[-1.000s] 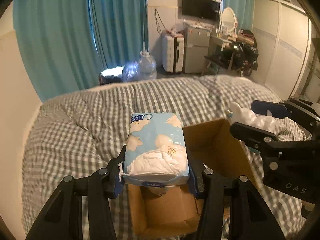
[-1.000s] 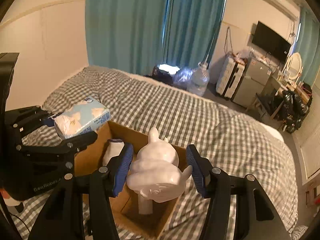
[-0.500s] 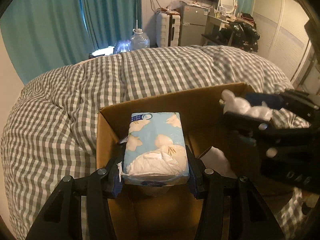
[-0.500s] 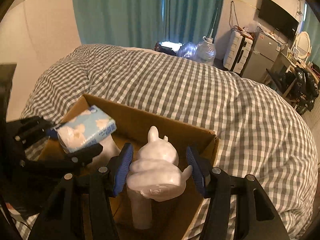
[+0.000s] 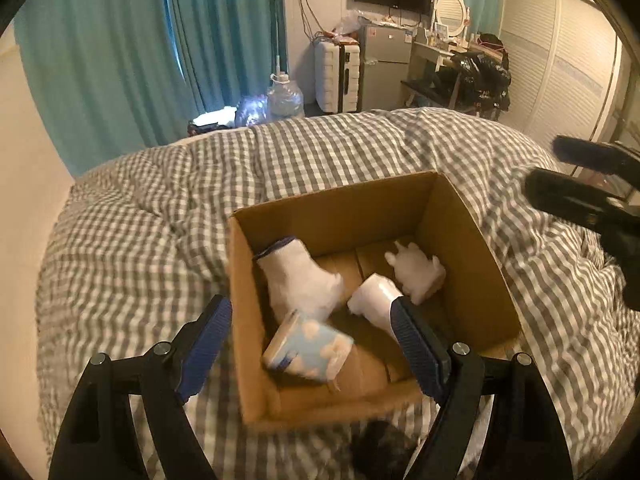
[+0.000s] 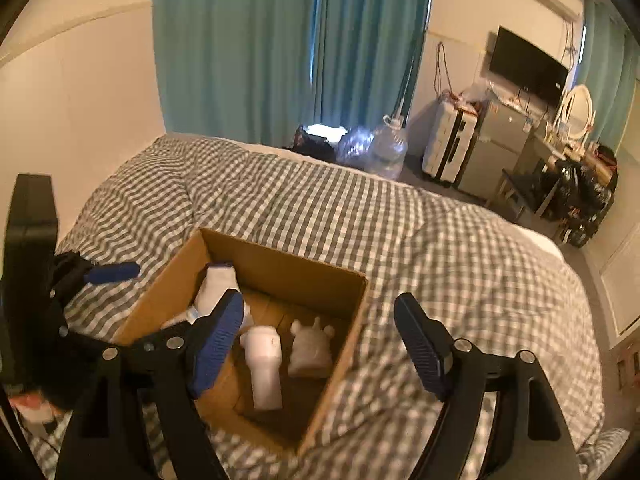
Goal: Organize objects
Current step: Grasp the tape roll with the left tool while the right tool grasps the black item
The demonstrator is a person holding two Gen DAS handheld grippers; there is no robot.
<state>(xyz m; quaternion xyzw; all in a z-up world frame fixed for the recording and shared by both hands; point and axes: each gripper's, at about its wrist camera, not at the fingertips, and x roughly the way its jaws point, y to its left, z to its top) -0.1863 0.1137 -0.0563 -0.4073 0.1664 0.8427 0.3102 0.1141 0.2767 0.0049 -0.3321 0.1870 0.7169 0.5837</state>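
An open cardboard box (image 5: 460, 216) sits on the checked bed. Inside lie a blue tissue pack (image 5: 306, 350), a white sock (image 5: 298, 280), a white bottle (image 5: 374, 298) and a white figurine (image 5: 416, 270). My left gripper (image 5: 316, 340) is open and empty above the box's near side. In the right wrist view the box (image 6: 280, 264) holds the sock (image 6: 212, 294), bottle (image 6: 264, 364) and figurine (image 6: 312, 348); the tissue pack is hidden. My right gripper (image 6: 320, 340) is open and empty above the box's right edge. It also shows at the right of the left wrist view (image 5: 580, 184).
The grey-and-white checked duvet (image 5: 140, 240) covers the bed around the box. A cream wall (image 6: 60, 100) runs along the left. Teal curtains (image 5: 160, 40), a water jug (image 5: 284, 96), a suitcase (image 5: 334, 76) and a cluttered desk (image 5: 460, 64) stand beyond the bed.
Both grippers have opened and risen. The tissue pack dropped from my left gripper into the box, and the white figurine dropped from my right gripper into the box.
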